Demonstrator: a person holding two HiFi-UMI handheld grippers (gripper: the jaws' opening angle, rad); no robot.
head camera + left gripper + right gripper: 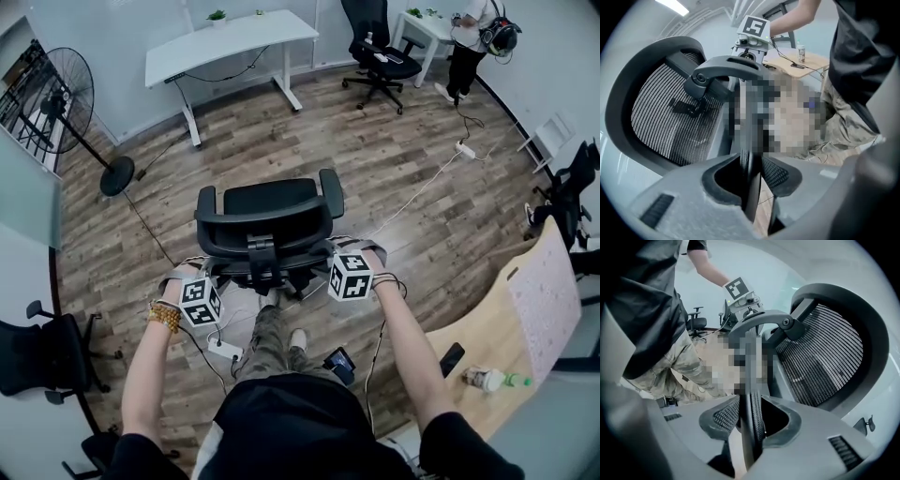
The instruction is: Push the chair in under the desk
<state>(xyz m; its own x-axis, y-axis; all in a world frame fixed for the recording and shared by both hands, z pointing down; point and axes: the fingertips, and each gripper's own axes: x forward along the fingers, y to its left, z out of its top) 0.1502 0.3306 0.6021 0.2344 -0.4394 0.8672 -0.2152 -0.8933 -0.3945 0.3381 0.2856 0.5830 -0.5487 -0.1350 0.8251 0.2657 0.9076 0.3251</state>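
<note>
- Wood floor: chair stands well apart from white worktop.
- Both forearms slope down to the chair's back.
- Gripper views alone show left tool and right tool clamping its rim.

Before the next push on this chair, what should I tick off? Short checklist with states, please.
1. Left gripper on the chair edge: ok, jaws closed on it.
2. Right gripper on the chair edge: ok, likewise.
3. The chair upright: ok.
4. Floor around it free: not ok, a cable runs by it.
5. Which desk is meant: cannot tell; white desk far ahead, wooden desk at right.
</note>
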